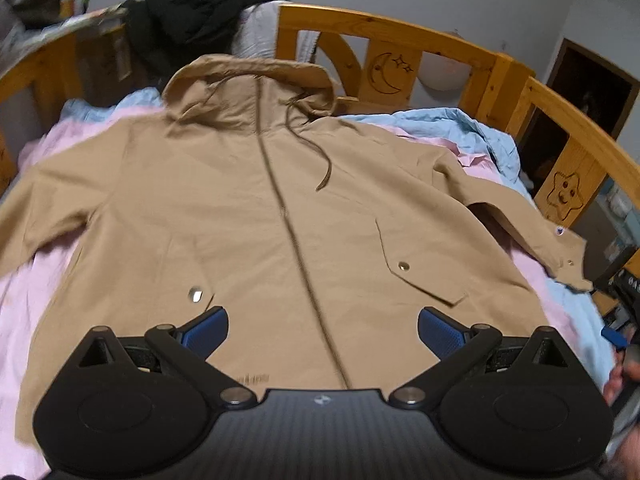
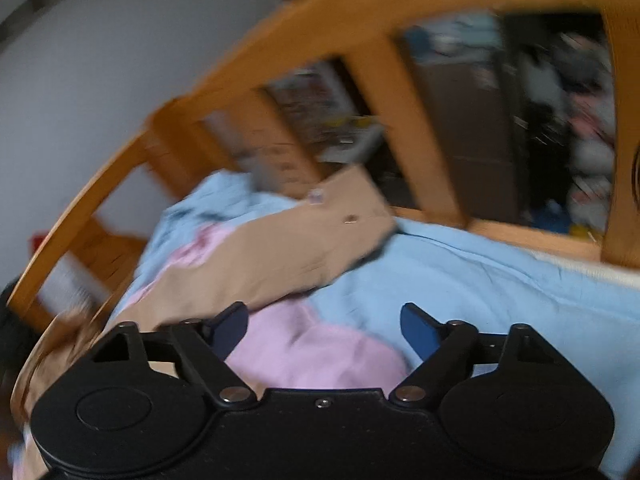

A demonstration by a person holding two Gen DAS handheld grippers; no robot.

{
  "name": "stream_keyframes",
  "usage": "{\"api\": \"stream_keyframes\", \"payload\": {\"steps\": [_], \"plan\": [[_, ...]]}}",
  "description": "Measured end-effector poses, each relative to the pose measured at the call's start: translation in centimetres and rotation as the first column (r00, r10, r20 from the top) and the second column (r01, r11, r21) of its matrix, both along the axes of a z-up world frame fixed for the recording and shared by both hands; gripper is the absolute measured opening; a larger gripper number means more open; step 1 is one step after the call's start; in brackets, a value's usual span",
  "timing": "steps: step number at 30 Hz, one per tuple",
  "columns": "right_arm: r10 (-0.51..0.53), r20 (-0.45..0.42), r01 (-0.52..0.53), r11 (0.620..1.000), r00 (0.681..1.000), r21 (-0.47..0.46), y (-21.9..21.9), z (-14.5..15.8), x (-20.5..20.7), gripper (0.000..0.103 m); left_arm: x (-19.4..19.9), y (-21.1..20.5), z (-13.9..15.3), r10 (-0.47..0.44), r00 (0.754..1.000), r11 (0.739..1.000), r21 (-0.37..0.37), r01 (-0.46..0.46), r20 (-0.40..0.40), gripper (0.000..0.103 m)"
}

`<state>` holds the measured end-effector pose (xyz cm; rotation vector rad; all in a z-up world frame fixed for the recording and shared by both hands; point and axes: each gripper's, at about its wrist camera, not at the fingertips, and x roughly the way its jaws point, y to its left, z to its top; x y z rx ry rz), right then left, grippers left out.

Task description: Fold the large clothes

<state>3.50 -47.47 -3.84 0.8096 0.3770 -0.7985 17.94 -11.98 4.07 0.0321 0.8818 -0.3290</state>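
Lying flat on the bed, the tan coat [image 1: 248, 216] fills the left wrist view, front up, hood [image 1: 248, 84] toward the wooden headboard [image 1: 384, 36]. Small print near its hem, just above the left tool [image 1: 323, 330], is too blurred to read. A moon with stars and a smiling star are cut into the bed's panels. The left tool hangs over the hem with its blue fingers [image 1: 206, 330] spread wide, gripping nothing. The coat's left sleeve runs off the frame edge; its right sleeve [image 1: 516, 216] reaches toward the side rail [image 1: 580, 148]. Pink and blue bedding [image 1: 472, 124] shows around the coat. A black garment [image 1: 188, 20] is draped over the headboard.

In the right wrist view everything is motion-blurred. The right tool [image 2: 324, 330] hovers above pink and blue bedding [image 2: 480, 280], fingers [image 2: 418, 326] wide apart and empty. The sleeve's cuff [image 2: 352, 216] lies ahead near the rail [image 2: 360, 32], with a small white tag whose marking cannot be read. Objects beyond the rail are indistinct. Bare bedding lies between tool and cuff.
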Motion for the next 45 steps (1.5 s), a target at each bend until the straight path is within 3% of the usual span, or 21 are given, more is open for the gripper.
{"api": "stream_keyframes", "payload": {"steps": [4,9,12,15,16,18,20,25,30,32,34,37,40,44,45], "plan": [[-0.117,0.02,0.116,0.992,0.993,0.059,-3.0,-2.8,2.4,0.076,2.6,-2.3,-0.7,-0.046,0.999,0.998,0.05,0.046,0.017,0.103],[-0.28,0.015,0.275,0.952,0.96,0.136,-6.5,-5.6,4.7,0.074,5.8,-2.3,-0.7,-0.043,0.999,0.999,0.002,0.043,0.025,0.103],[-0.34,0.01,0.335,0.93,0.94,0.151,-7.9,-6.7,6.0,0.065,7.7,-1.9,-0.2,-0.032,0.999,0.999,0.0,0.032,0.026,0.103],[-0.359,0.028,0.352,0.925,0.933,0.145,-8.4,-7.1,7.0,0.039,9.1,-1.6,0.5,-0.023,0.999,1.0,0.017,0.022,0.032,0.103],[-0.364,0.029,0.355,0.922,0.931,0.157,-8.5,-7.3,7.1,0.02,9.5,-1.6,0.9,-0.022,0.999,0.999,0.024,0.021,0.034,0.103],[-0.382,0.036,0.372,0.914,0.923,0.158,-8.4,-7.2,7.1,0.009,9.9,-1.6,2.1,-0.029,0.999,0.999,0.036,0.028,0.035,0.103],[-0.361,0.048,0.355,0.93,0.931,0.098,-7.4,-6.2,7.2,0.002,10.1,-1.4,3.3,-0.052,0.998,0.998,0.029,0.051,0.032,0.103],[-0.197,0.129,0.217,0.962,0.972,-0.164,-3.5,-1.0,8.7,0.0,10.8,-0.8,7.3,-0.095,0.995,0.995,-0.029,0.096,0.021,0.103],[0.066,0.225,0.026,0.923,0.972,-0.385,1.4,4.4,11.4,0.0,11.6,-0.6,11.2,-0.153,0.988,0.983,-0.098,0.154,0.016,0.103],[0.215,0.242,-0.079,0.878,0.946,-0.472,3.7,6.4,12.7,0.0,12.1,-0.4,12.4,-0.157,0.987,0.978,-0.137,0.158,0.019,0.103],[0.367,0.233,-0.189,0.814,0.901,-0.549,6.2,7.7,13.8,0.0,13.1,-0.2,13.0,-0.146,0.989,0.971,-0.19,0.147,0.019,0.103],[0.556,0.184,-0.332,0.696,0.811,-0.637,10.3,8.7,14.9,0.0,14.9,-0.1,12.2,-0.146,0.989,0.95,-0.276,0.148,0.028,0.103],[0.696,0.151,-0.456,0.602,0.702,-0.656,13.9,8.7,15.8,0.0,17.9,-0.4,9.6,-0.176,0.984,0.908,-0.384,0.168,0.015,0.103],[0.81,0.112,-0.606,0.514,0.575,-0.608,18.6,7.2,16.9,0.0,22.7,0.0,3.7,-0.189,0.964,0.837,-0.544,0.058,-0.188,0.102],[0.825,0.099,-0.628,0.495,0.556,-0.6,19.5,6.7,17.1,0.0,23.4,0.2,2.4,-0.189,0.956,0.824,-0.566,0.03,-0.225,0.102]]}}
